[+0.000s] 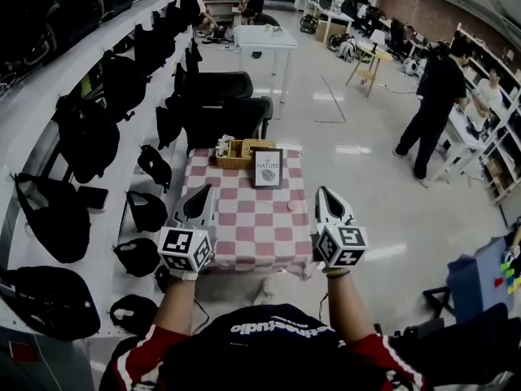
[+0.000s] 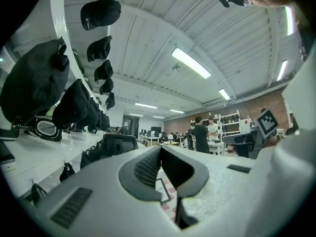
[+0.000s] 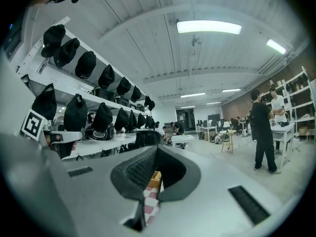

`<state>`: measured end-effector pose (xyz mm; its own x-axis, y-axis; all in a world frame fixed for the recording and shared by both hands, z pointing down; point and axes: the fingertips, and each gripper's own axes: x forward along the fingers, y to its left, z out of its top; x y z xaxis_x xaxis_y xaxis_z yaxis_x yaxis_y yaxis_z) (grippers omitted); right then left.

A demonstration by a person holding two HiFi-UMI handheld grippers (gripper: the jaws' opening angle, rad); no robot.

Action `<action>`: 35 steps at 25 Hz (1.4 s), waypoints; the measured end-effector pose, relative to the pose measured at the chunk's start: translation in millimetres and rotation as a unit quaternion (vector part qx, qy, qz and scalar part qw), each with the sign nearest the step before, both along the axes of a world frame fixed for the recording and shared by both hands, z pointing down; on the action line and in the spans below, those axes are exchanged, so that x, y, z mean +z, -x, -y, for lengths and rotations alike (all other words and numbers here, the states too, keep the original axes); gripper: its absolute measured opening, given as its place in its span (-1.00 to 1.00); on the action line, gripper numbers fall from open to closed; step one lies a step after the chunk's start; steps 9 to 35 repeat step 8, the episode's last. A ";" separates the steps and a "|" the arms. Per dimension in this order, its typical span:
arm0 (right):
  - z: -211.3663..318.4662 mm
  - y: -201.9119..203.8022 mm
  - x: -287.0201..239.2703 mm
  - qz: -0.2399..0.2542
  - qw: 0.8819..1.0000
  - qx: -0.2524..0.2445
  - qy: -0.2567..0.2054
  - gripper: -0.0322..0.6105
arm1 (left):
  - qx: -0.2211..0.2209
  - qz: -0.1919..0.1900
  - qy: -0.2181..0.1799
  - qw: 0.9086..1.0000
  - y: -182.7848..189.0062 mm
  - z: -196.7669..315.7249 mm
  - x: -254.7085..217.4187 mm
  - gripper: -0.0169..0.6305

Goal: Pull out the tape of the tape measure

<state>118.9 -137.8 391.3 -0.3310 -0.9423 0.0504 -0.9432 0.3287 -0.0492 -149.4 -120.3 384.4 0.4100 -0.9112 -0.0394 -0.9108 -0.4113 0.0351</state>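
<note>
1. Head view: the left tongs (image 1: 199, 200) and right tongs (image 1: 327, 199) hang level over the near edge of the bench (image 1: 244, 247), one towards each near corner, and both point at its far edge. Each pair is pressed together with nothing in it. I judge this to be a resting or ready pose that keeps them clear of the things beyond.
2. A wicker basket (image 1: 236, 155) sits at the far edge with a framed card (image 1: 267, 169) leaning in front of it, so the middle of the checked cloth is left as working room. A small round thing (image 1: 291, 206) lies towards the right edge, too small to name. I cannot make out the tape measure. It may be in the basket, and no drawn-out tape shows on the cloth.
3. Left gripper view: the ribbed pads meet at the tip and pinch nothing. The framed card (image 2: 163, 189) shows through the slit below them.
4. Right gripper view: these pads are also closed on nothing, with the basket (image 3: 154, 179) and the cloth (image 3: 149, 201) showing beneath.
5. The room: the bench is small and stands on a glossy floor. Shelves of black bags (image 1: 81, 137) run along the left wall and a black office chair (image 1: 224, 108) stands behind the far edge. A standing person (image 1: 431, 108) is at the desks to the right.
</note>
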 end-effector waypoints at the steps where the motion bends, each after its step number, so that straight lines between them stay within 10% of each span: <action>1: 0.4 0.3 -0.3 -0.001 1.000 0.000 0.000 -0.89 | 0.000 0.000 0.000 1.000 0.4 0.2 0.0 -0.93; 35: 1.9 1.4 0.0 -0.003 1.000 -0.003 0.001 -0.89 | 0.000 -0.002 -0.001 1.000 -0.2 1.0 -0.5 -0.93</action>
